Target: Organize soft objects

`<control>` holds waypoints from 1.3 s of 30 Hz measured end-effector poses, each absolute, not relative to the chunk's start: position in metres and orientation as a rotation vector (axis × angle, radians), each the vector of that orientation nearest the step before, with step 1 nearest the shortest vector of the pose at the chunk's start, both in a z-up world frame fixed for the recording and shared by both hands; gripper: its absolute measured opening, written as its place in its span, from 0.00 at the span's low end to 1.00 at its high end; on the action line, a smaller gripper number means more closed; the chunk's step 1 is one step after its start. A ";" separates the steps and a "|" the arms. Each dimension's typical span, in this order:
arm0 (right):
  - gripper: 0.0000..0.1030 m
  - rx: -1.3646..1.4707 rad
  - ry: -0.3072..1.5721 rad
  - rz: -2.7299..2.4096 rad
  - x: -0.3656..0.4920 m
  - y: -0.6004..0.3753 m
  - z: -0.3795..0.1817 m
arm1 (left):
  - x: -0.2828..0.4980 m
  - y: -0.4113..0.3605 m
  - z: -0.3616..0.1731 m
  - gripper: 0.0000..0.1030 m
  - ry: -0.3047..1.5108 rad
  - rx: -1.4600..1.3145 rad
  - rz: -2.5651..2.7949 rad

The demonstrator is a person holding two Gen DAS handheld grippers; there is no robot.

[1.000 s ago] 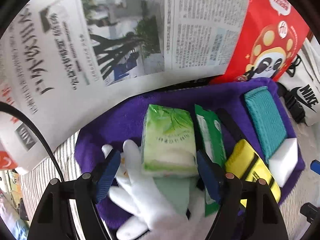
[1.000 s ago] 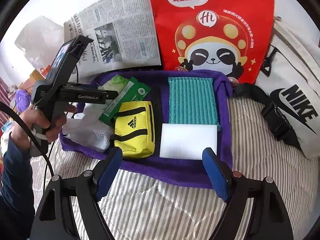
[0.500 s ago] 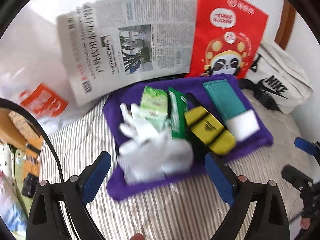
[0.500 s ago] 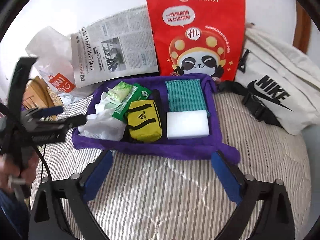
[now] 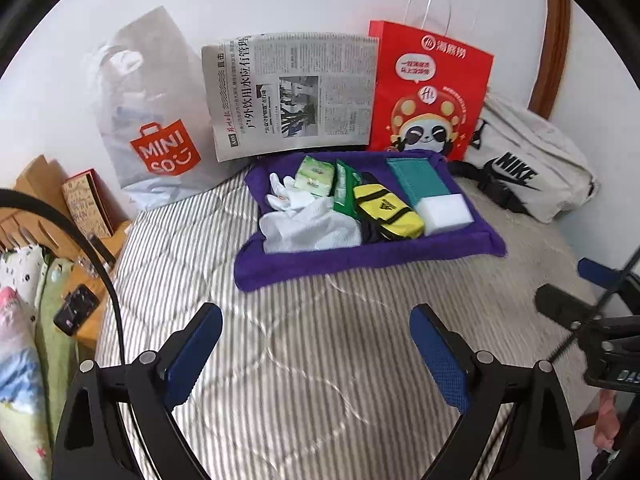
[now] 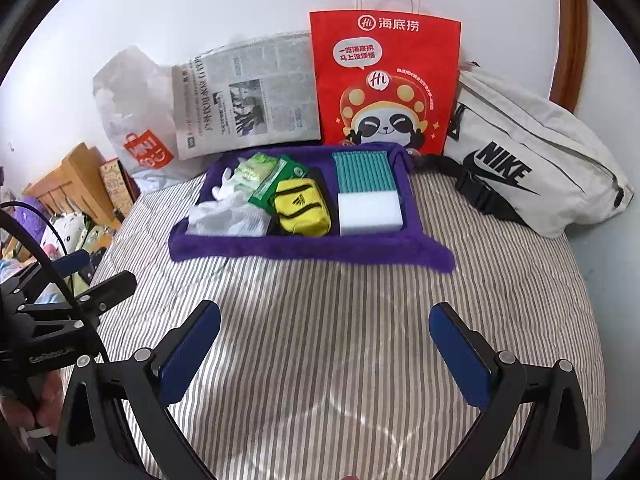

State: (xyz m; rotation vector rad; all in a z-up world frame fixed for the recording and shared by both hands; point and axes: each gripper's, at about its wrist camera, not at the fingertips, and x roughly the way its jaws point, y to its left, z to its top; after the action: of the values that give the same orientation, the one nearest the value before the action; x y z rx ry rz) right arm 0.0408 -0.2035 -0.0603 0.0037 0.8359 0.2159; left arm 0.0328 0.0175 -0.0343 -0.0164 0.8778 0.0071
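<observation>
Blue pads on both tongs stand far apart with nothing between them. The left gripper [image 5: 316,350] is wide and steady. The right gripper [image 6: 324,354] is wide too, and its jaws are opening a last little bit. Right under both lies only the striped bed cover [image 5: 304,380].

A second ago the left tongs were low over the tray, with the green tissue pack between their pads. Now that pack is let go, and both tongs have pulled back and up, so the whole bed shows.

Farther ahead of the tongs sits the purple tray [image 5: 360,258]. Nearest in it are the white gloves [image 5: 308,224], the yellow pouch [image 5: 386,210] and the white sponge [image 5: 444,212]. Behind them lie the green tissue pack [image 5: 316,176], the green wipes packet [image 5: 344,190] and the teal cloth [image 5: 420,178]. All the soft things are in a neat row inside the tray.

Farthest off, against the wall, lean the white shopping bag [image 5: 156,128], the newspaper [image 5: 292,92], the red paper bag [image 5: 428,92] and the white waist bag [image 5: 528,168].

With both tongs empty and away, I think the tidying is done, or nearly.
</observation>
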 end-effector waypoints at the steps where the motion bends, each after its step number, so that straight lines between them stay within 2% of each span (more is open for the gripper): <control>1: 1.00 -0.002 0.836 0.215 0.038 -0.204 -0.060 | 0.027 0.017 -0.033 0.92 0.875 -0.025 0.008; 11: 1.00 -0.002 0.821 0.161 0.015 -0.220 -0.054 | -0.006 0.009 -0.023 0.92 0.853 -0.066 0.007; 39: 1.00 0.013 0.836 0.169 0.007 -0.227 -0.057 | -0.012 0.001 -0.021 0.93 0.857 -0.046 -0.002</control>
State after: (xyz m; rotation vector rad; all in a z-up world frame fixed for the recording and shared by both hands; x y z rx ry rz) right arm 0.0071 -0.2272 -0.0566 0.0130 0.8359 0.1691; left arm -0.0117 0.0011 -0.0210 -0.0459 0.8572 -0.0024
